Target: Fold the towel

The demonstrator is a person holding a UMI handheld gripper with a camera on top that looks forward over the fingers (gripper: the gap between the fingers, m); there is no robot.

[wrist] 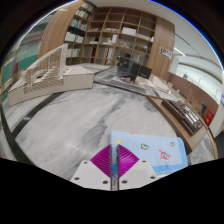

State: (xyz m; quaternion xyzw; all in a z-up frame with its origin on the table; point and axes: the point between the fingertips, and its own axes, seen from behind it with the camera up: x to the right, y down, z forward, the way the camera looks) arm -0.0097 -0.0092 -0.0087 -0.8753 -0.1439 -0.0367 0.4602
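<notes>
A light blue towel (pixel 150 150) with small coloured prints lies flat on the grey marbled tabletop (pixel 70 125), just ahead and to the right of my fingers. My gripper (pixel 115 150) has its two magenta pads (pixel 103 162) pressed together. A thin strip of cloth shows between them at the towel's near left corner. The rest of the towel spreads out to the right of the fingertips. The part of the towel under the fingers is hidden.
The tabletop stretches ahead and to the left. White racks (pixel 40 75) stand on its far left. Beyond are wooden shelves (pixel 120 30), a desk with dark chairs (pixel 135 70) and more furniture along the right (pixel 195 105).
</notes>
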